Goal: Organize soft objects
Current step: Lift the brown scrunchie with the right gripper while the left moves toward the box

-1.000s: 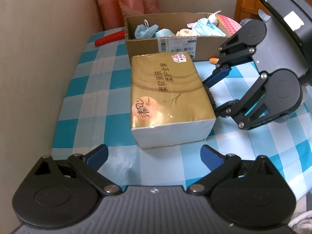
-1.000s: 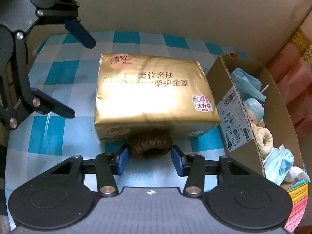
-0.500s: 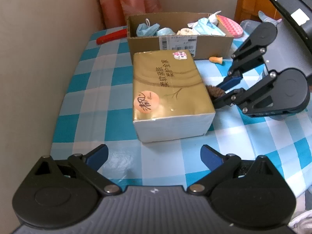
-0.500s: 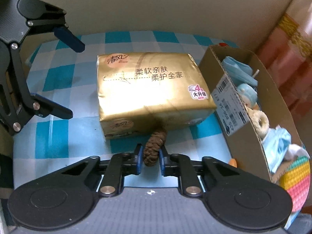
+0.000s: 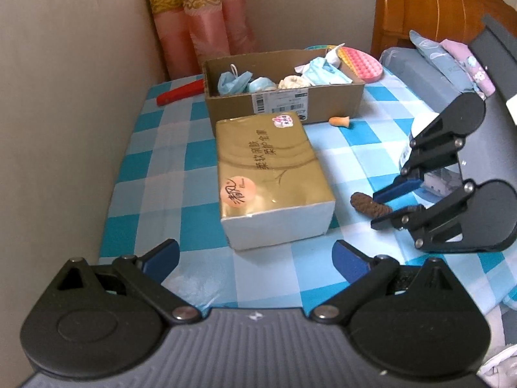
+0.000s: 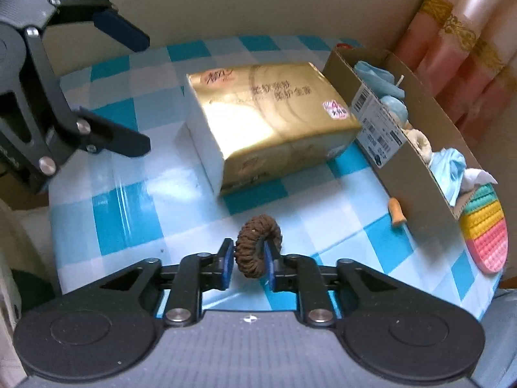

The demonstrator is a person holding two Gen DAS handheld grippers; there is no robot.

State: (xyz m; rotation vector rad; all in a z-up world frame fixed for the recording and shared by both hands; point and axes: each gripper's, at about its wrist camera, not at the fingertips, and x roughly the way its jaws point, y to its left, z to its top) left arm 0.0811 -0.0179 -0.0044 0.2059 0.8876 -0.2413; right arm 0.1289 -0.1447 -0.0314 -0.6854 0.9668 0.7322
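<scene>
My right gripper (image 6: 248, 263) is shut on a brown braided hair tie (image 6: 257, 245) and holds it just above the checked tablecloth; it also shows in the left wrist view (image 5: 370, 206) at the right gripper (image 5: 384, 203). A gold tissue pack (image 5: 271, 174) (image 6: 268, 119) lies mid-table. Behind it stands a cardboard box (image 5: 284, 102) (image 6: 397, 135) with masks and other soft items inside. My left gripper (image 5: 255, 255) is open and empty at the near edge, in front of the pack; it also shows in the right wrist view (image 6: 129, 93).
An orange earplug (image 5: 339, 121) (image 6: 396, 213) lies by the box. A rainbow bubble pad (image 5: 360, 61) (image 6: 486, 229) lies past the box's end. A red object (image 5: 179, 92) lies at the back left. A wall stands on the left; bedding (image 5: 436, 61) lies to the right.
My right gripper closed on the hair tie beside the tissue pack, then pulled back and lifted it away from the pack. The left gripper stayed open and drew back slightly.
</scene>
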